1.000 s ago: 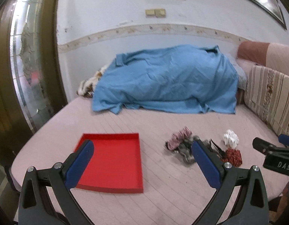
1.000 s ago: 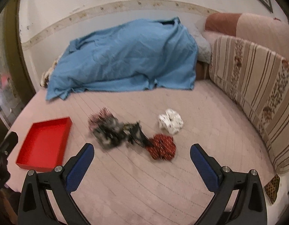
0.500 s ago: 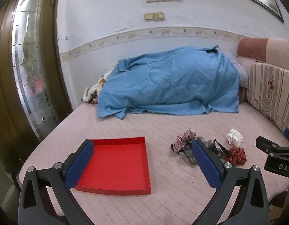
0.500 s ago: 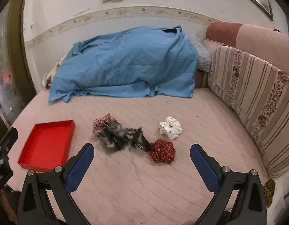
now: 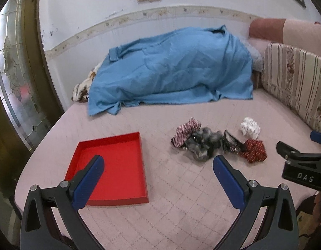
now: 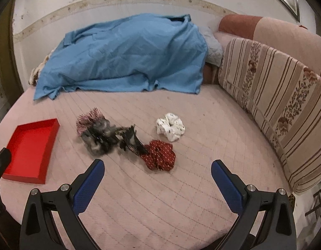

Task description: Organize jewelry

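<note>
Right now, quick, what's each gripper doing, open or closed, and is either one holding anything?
Left gripper: open, holding nothing, above the bed by the red tray.
Right gripper: open, holding nothing, just short of the dark red scrunchie.

bare mattress [image 6: 181, 187] before the scrunchies [image 6: 160, 155]

Home bedroom: quilted bed [image 6: 181, 108], cushions [image 6: 275, 95]

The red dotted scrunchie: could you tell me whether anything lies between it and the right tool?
Nothing visible does. The red dotted scrunchie lies at the near end of the pile, and only bare pink mattress separates it from the open right tool.
</note>
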{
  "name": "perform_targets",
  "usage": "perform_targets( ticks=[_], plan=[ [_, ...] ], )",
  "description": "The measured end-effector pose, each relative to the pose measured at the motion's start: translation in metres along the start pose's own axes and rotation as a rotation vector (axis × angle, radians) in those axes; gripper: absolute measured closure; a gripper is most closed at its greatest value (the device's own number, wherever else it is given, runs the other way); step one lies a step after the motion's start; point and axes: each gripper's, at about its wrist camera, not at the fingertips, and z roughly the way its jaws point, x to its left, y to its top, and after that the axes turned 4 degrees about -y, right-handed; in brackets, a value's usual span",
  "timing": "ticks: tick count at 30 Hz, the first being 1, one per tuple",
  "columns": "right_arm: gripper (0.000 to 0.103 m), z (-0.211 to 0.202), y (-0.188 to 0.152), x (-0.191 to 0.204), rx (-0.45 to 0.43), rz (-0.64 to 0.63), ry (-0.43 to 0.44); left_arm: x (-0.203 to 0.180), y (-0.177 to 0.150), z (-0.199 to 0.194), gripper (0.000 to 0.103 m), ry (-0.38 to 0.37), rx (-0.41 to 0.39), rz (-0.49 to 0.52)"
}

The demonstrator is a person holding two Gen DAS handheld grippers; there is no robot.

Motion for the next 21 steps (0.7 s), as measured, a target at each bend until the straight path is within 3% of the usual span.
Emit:
perform_targets(
  ticks=[16, 21],
  plan=[
    [0.0, 0.059, -0.02, -0.031, 0.122, 0.042, 0.026, 0.013, -0.004, 0.057, 0.0, -0.055, 0.135, -0.048],
    [0.0, 0.073, -0.026, -0.049, 0.141, 0.083, 0.028, 0.024, 0.003, 0.084, 0.0, -0.114, 0.153, -0.081]
  ],
)
